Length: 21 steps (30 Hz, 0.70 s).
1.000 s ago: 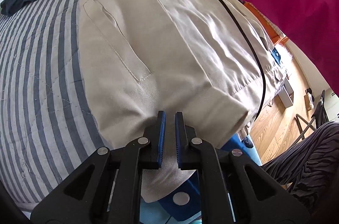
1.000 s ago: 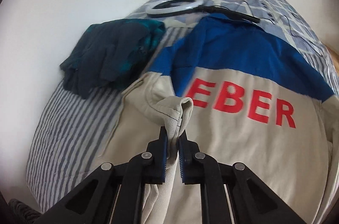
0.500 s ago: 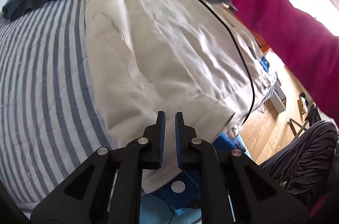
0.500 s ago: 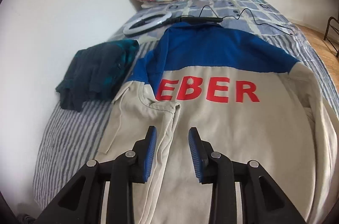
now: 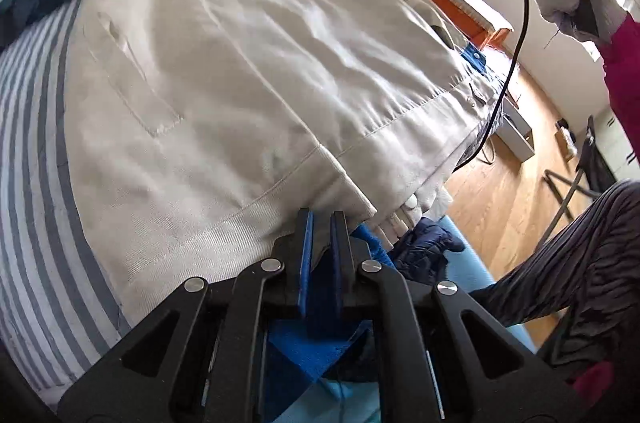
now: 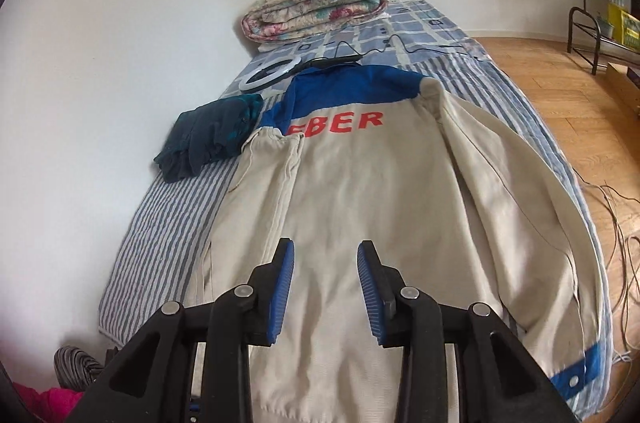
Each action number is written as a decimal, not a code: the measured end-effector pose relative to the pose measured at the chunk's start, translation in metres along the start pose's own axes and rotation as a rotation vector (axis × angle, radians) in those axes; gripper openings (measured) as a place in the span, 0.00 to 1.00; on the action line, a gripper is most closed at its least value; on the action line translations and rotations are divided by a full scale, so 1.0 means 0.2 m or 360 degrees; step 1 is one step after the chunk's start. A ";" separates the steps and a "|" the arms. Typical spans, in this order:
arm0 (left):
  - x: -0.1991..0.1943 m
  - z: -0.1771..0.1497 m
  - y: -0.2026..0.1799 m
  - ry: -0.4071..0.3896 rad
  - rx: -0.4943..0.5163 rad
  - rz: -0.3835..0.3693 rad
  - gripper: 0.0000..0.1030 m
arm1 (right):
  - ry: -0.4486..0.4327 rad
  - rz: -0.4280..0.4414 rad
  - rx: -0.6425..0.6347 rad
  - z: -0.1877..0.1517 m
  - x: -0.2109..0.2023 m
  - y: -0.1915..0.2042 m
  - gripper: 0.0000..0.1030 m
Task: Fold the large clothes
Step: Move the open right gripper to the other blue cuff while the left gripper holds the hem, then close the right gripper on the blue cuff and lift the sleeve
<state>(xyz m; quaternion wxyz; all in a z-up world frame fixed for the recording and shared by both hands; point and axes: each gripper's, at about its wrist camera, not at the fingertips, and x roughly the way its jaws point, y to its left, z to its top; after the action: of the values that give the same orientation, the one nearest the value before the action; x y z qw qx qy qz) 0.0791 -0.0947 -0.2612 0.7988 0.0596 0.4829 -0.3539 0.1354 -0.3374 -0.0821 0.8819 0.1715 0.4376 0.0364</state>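
Jacket [image 6: 360,207] flat on bed; left hand-held gripper [image 5: 320,223] pinching hem, right hand-held gripper [image 6: 325,255] spread, empty.

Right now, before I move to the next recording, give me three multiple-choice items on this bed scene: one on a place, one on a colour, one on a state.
1. Where does the folded quilt lie?
A. at the far end of the bed
B. on the floor
C. on the jacket

2. What colour are the letters on the jacket?
A. green
B. red
C. black

3. The right gripper is:
A. clamped on a sleeve
B. open and holding nothing
C. shut on a cable

Answers: A, it sits beyond the jacket, by the wall; B, red print below the blue yoke; B, its pads stand apart with nothing between them.
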 end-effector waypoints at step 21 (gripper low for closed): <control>-0.47 0.23 -0.11 -0.0236 -0.0077 0.0083 0.16 | -0.0124 -0.0468 0.0499 -0.58 -0.55 -1.00 0.53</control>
<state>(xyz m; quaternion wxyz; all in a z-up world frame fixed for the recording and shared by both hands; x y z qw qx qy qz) 0.0726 -0.0834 -0.1545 0.8425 0.0264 0.4291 -0.3246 -0.0401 -0.5170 -0.1311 0.8566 0.2419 0.4237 -0.1679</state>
